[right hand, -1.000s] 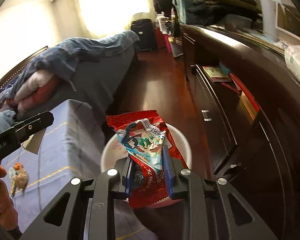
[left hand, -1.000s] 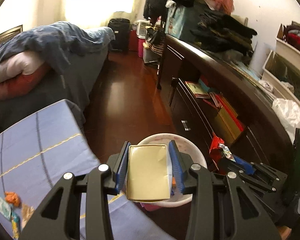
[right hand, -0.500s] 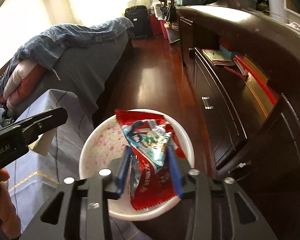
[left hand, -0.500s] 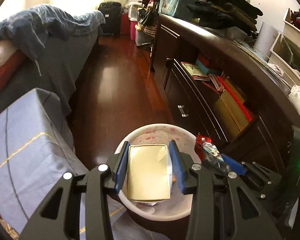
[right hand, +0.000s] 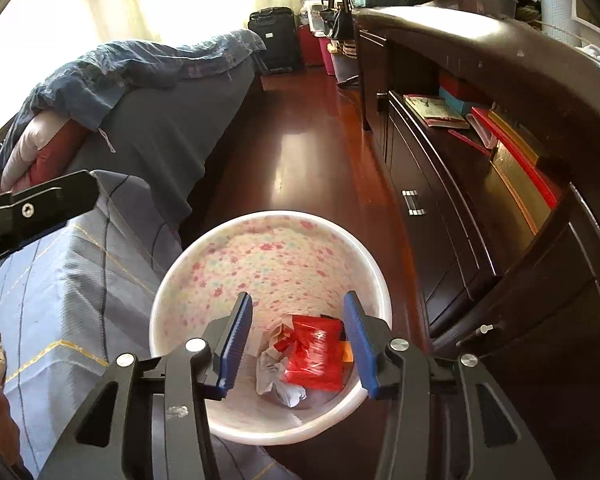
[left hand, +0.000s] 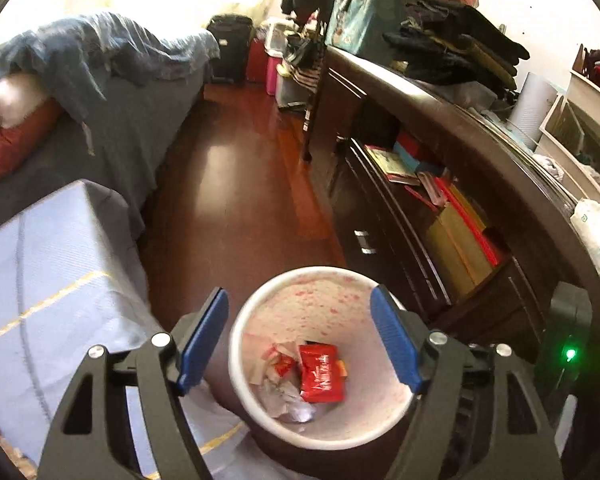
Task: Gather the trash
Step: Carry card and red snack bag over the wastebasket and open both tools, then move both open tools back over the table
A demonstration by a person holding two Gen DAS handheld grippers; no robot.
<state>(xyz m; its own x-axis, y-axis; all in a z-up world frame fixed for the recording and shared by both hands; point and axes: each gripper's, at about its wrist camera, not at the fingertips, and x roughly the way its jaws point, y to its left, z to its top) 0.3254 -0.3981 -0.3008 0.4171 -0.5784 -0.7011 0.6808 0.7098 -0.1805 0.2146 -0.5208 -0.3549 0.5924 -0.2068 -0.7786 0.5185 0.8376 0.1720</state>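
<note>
While both tongs (left hand: 300,340) (right hand: 298,342) gape | wrapper (right hand: 314,354) in bin (right hand: 204,268) | dresser (right hand: 480,200) rt

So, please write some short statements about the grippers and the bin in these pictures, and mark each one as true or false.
1. The left gripper is open and holds nothing. True.
2. The right gripper is shut on a snack packet. False: it is open and empty above the trash bin.
3. A red wrapper lies inside the bin. True.
4. The bin stands on the dark cabinet. False: it stands on the floor, beside the blue cloth.
5. Crumpled white paper lies in the bin. True.
</note>
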